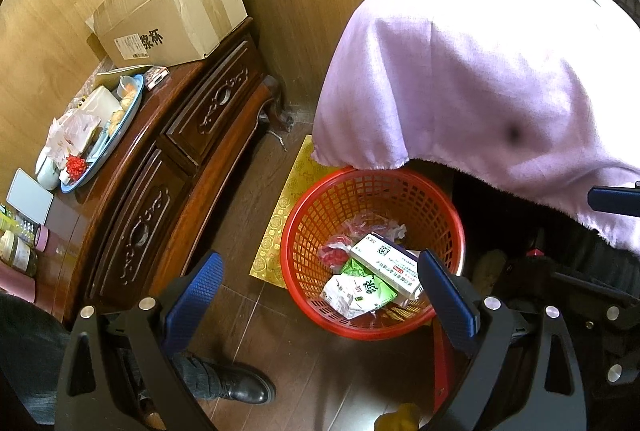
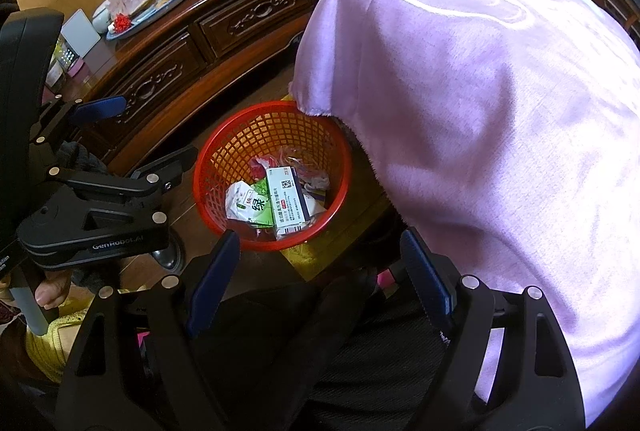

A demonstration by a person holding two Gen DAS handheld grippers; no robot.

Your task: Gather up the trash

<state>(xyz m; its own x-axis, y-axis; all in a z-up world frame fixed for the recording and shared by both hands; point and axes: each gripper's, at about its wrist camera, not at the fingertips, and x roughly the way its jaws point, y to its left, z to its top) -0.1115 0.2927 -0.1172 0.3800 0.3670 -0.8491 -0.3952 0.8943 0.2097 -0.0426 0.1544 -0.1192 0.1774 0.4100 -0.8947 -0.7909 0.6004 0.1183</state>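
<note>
A red mesh basket (image 1: 316, 207) stands on the wooden floor beside a table draped in lilac cloth; it also shows in the right wrist view (image 2: 224, 143). Inside lie a white medicine box (image 1: 386, 265) (image 2: 287, 200), a green-and-white carton (image 1: 356, 293) (image 2: 248, 205) and crumpled wrappers (image 1: 370, 227). My left gripper (image 1: 318, 295) is open and empty, just above the basket's near rim. My right gripper (image 2: 320, 271) is open and empty, above and short of the basket. The left gripper's body (image 2: 96, 191) shows left of the basket in the right wrist view.
A dark carved wooden cabinet (image 1: 192, 135) stands left, bearing a cardboard box (image 1: 172, 15), a blue tray (image 1: 134, 111) of packets, bottles and a white tablet. The lilac cloth (image 1: 480, 79) overhangs the basket's far rim. A yellow mat (image 1: 288, 191) lies under the basket. My black boot (image 1: 236, 383) is on the floor.
</note>
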